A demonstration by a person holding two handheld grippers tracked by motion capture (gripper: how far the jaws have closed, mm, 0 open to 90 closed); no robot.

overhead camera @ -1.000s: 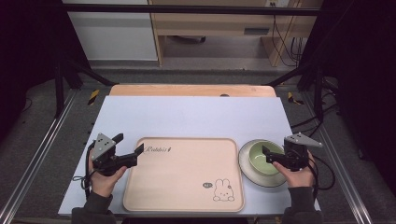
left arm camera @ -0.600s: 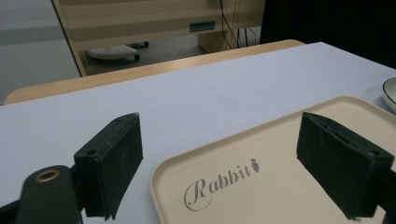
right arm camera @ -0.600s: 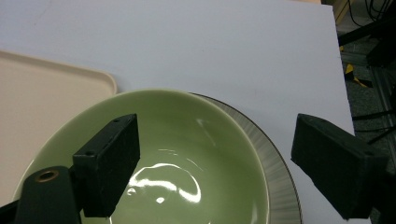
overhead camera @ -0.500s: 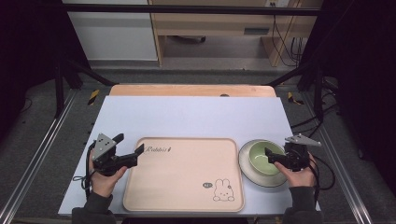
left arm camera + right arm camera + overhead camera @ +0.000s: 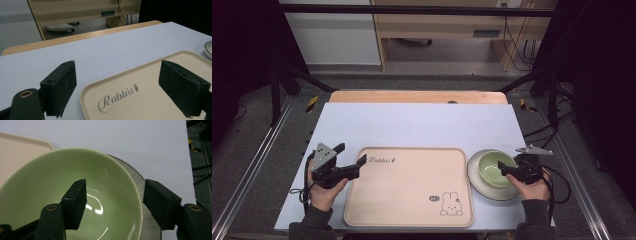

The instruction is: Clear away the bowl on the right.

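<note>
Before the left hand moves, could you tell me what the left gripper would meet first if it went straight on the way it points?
Probably the beige tray: the left gripper stands open over its near corner.

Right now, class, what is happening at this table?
A person holds a gripper in each hand. The right gripper straddles the rim of a green bowl that sits on a plate; its jaws have just been closing, one inside, one outside. The left gripper waits open at the tray's corner.
</note>
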